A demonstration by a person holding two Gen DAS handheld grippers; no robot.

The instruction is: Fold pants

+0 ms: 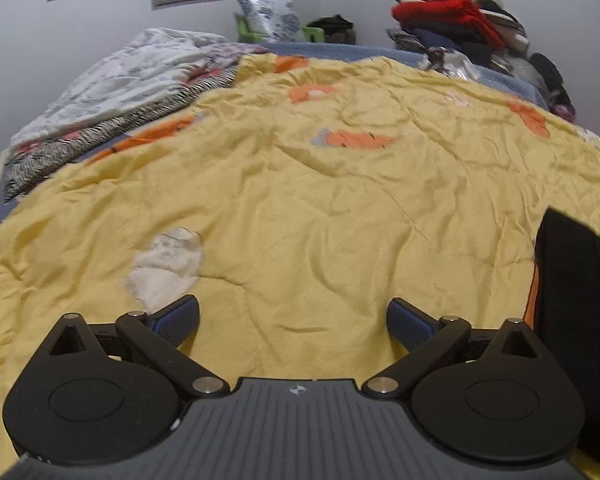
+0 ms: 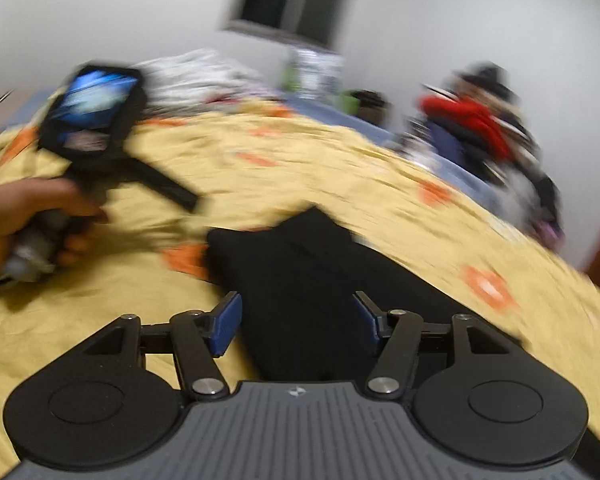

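Two tools in play. Left tool (image 1: pixel 293 320) hangs wide open above bare yellow quilt (image 1: pixel 300 208), nothing between its fingers. Right tool (image 2: pixel 296 322) is parted too, over the black pants (image 2: pixel 300 280), pads not pressing them. One pair of pants: dark, folded into a flat block, its far edge tapering to a corner. Left of it, a hand (image 2: pixel 28 224) grips the other tool's handle. Open quilt all round; beyond, one clothes pile (image 1: pixel 460 28) at the bed's far right.

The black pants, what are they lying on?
The black pants lie folded on a yellow blanket with orange patches. What is under the blanket beneath them stays hidden, though blue bedding peeks out at the far edge.
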